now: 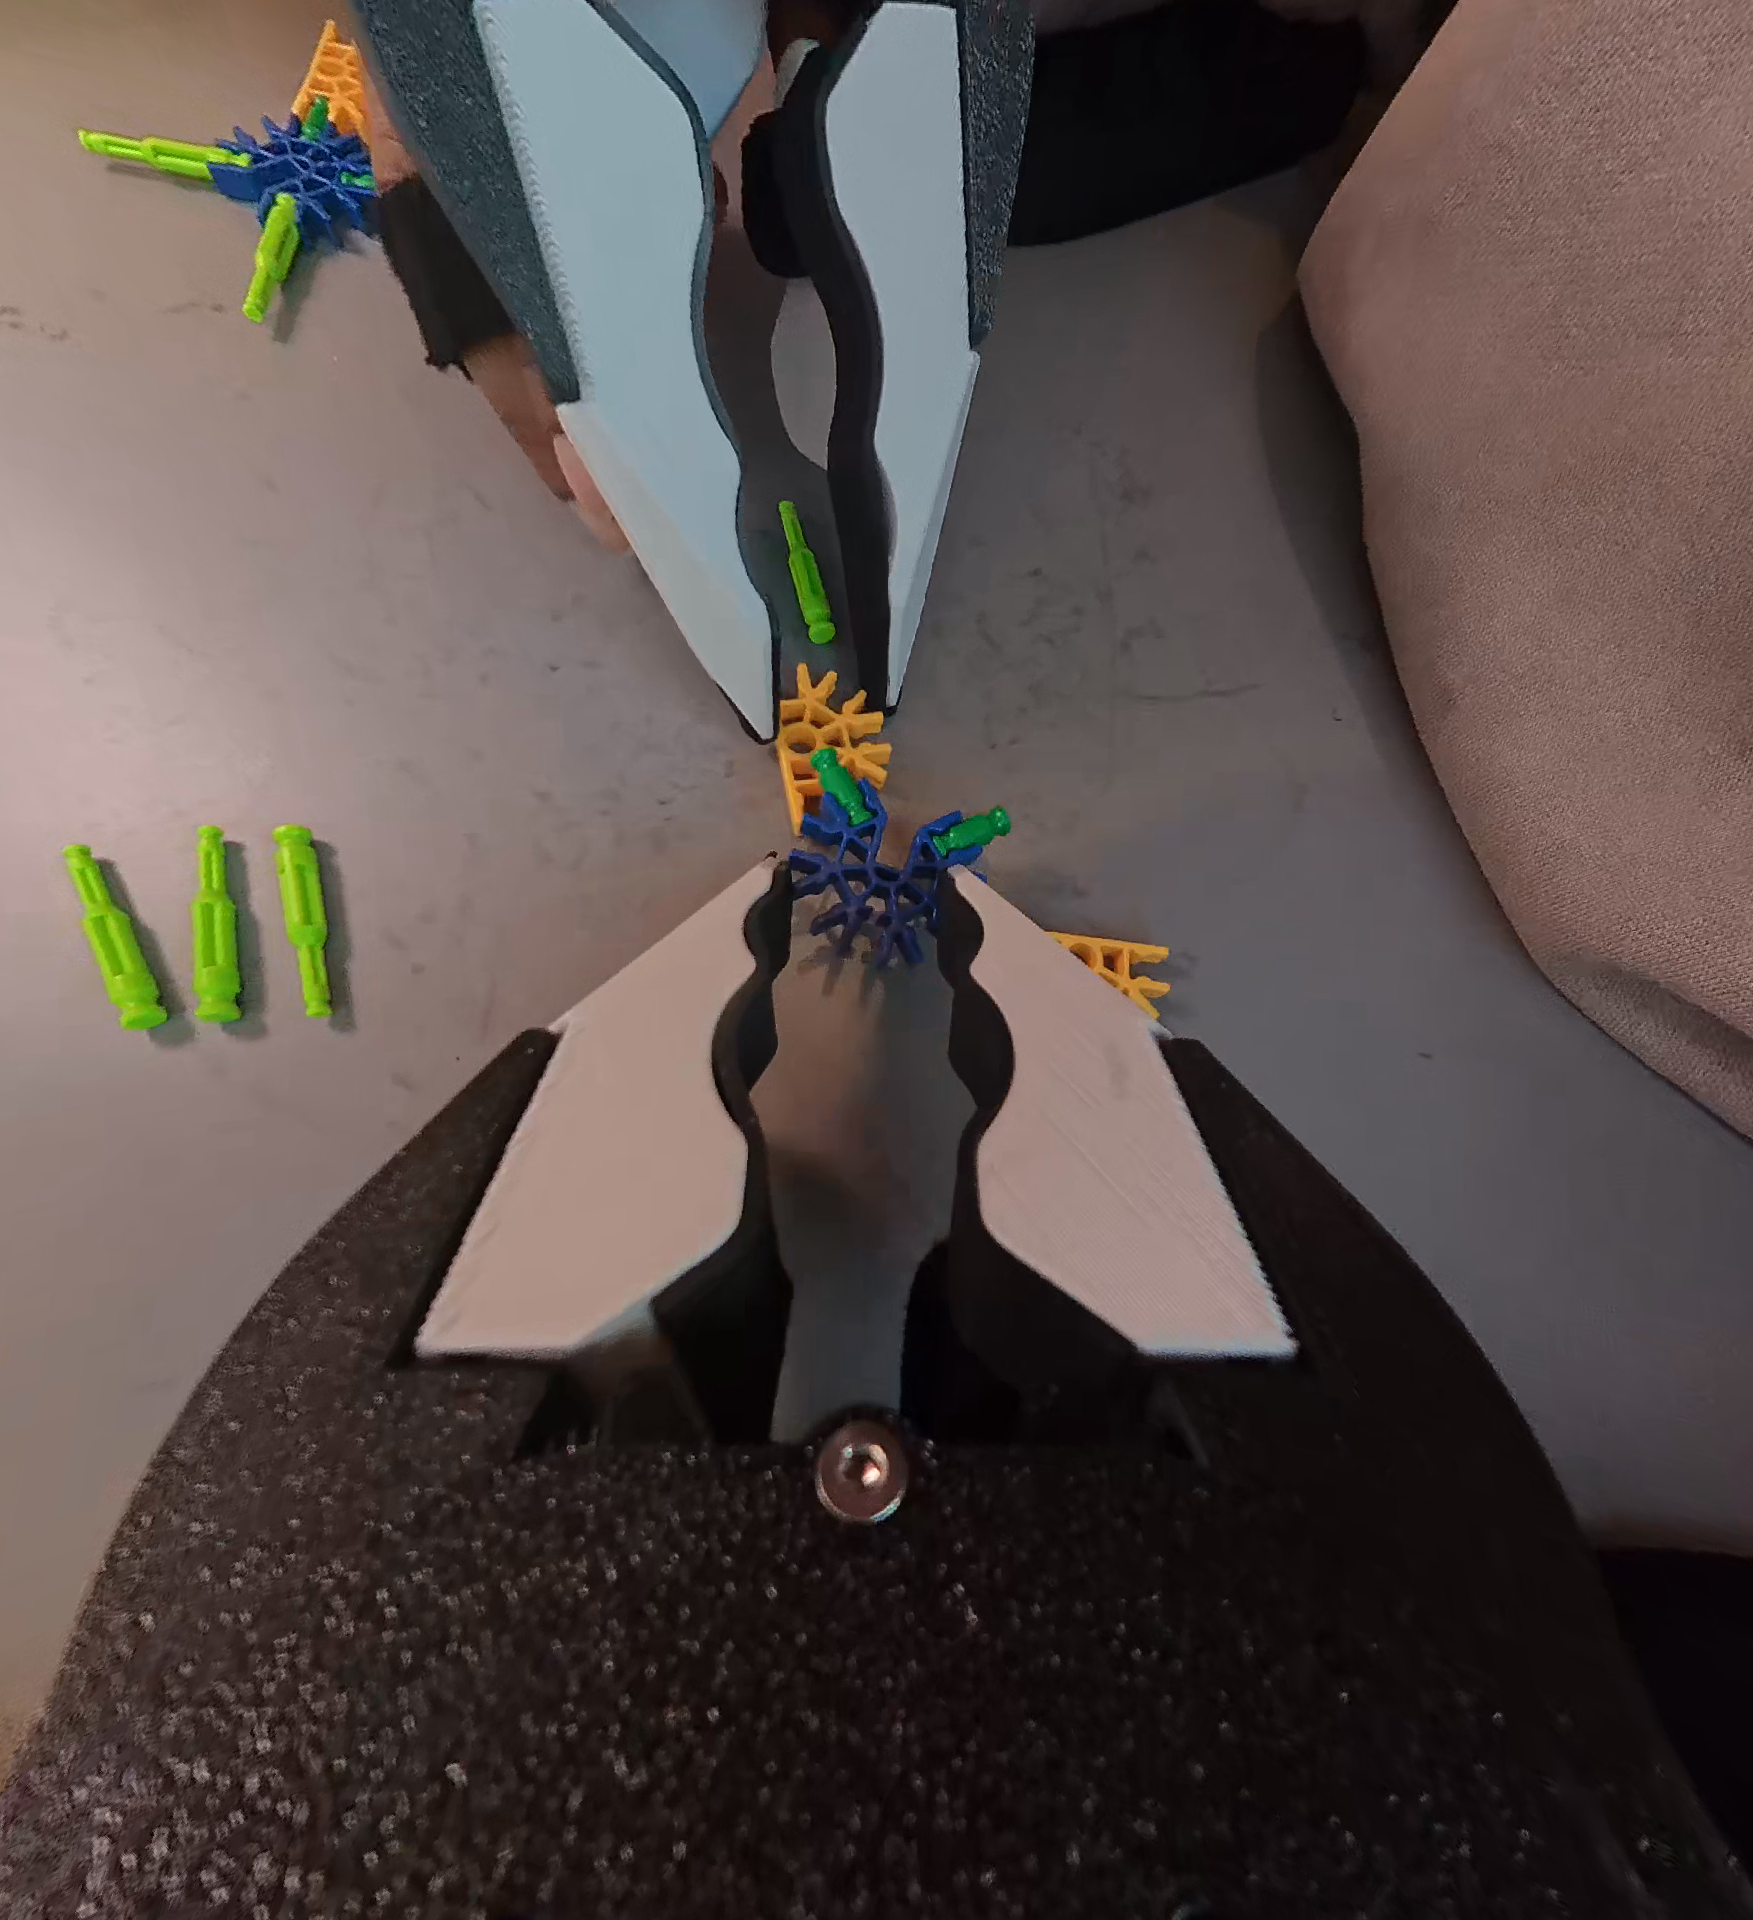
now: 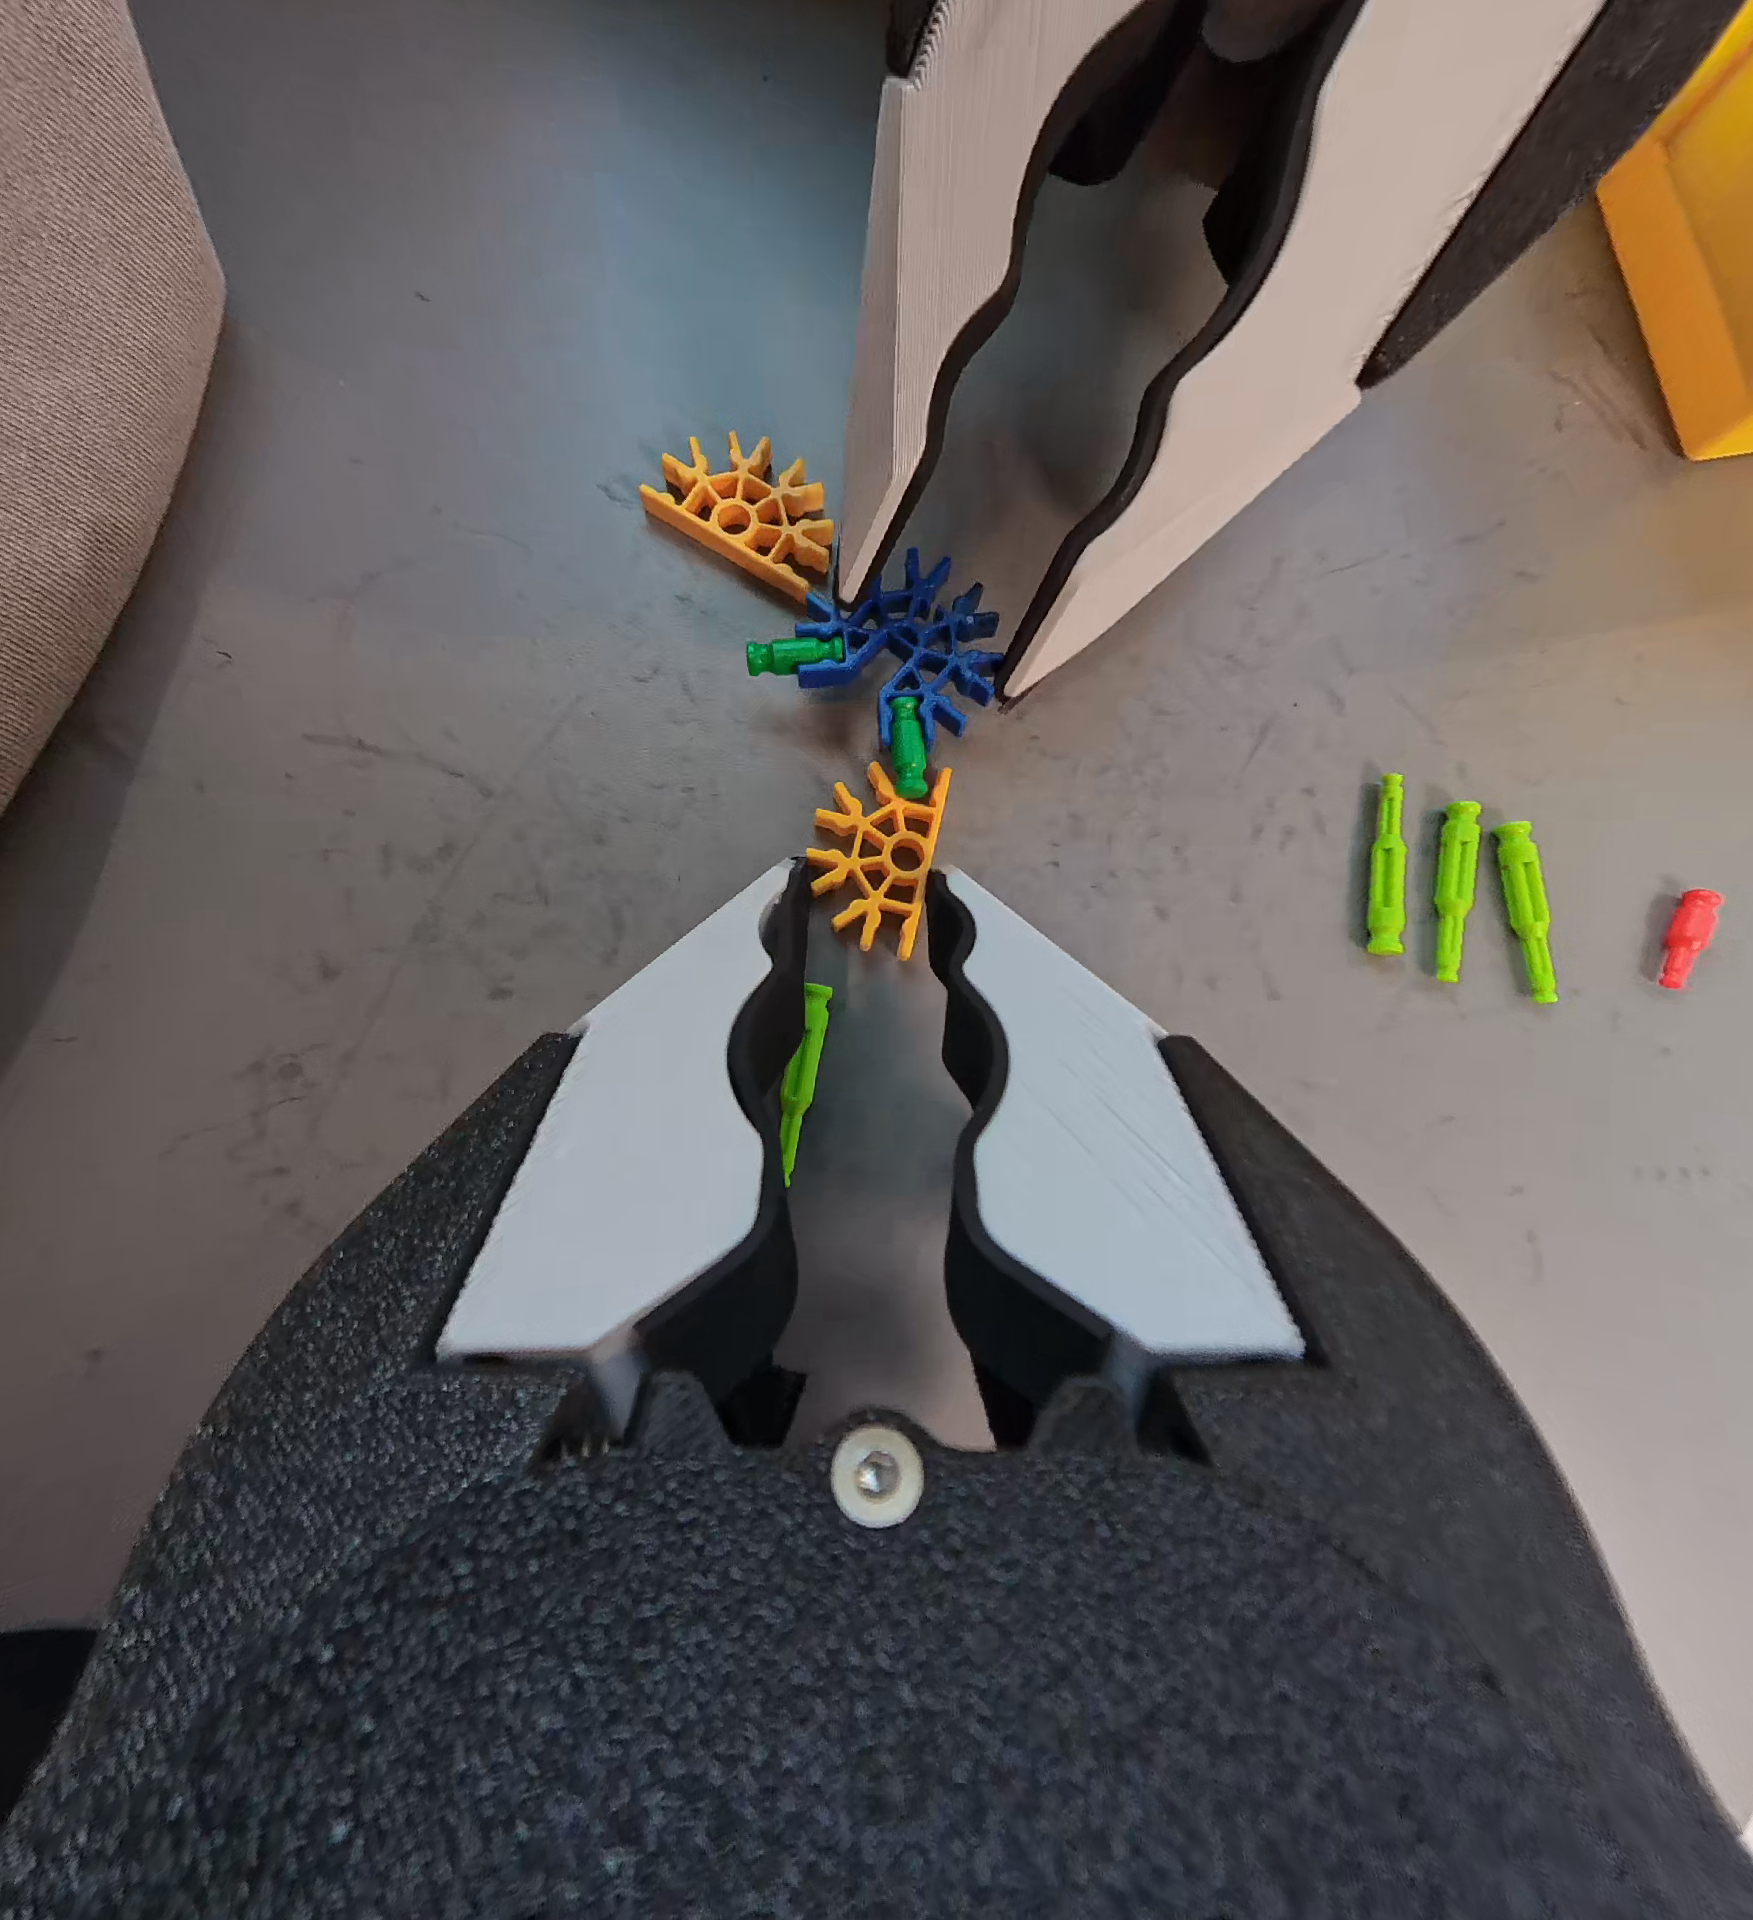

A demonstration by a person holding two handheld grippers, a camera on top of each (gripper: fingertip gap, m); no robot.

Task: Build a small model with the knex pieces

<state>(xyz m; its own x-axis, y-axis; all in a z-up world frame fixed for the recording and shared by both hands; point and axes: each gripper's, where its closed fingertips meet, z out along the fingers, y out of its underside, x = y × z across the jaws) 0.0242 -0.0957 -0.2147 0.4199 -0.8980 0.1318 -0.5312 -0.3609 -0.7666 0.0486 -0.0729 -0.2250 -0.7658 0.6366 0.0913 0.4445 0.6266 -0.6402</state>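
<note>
Connectors [image 1: 867, 883] between hand-held gripper tips

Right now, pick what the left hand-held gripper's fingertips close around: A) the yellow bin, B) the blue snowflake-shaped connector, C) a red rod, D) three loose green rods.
B: in the left wrist view the left hand-held gripper has its fingertips on either side of the blue connector.

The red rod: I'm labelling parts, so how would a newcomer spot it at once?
Start at the yellow bin on the grey table in the right wrist view. Below it three lime rods lie side by side. Just beyond them, apart, lies the red rod, shorter and the only red piece.
</note>
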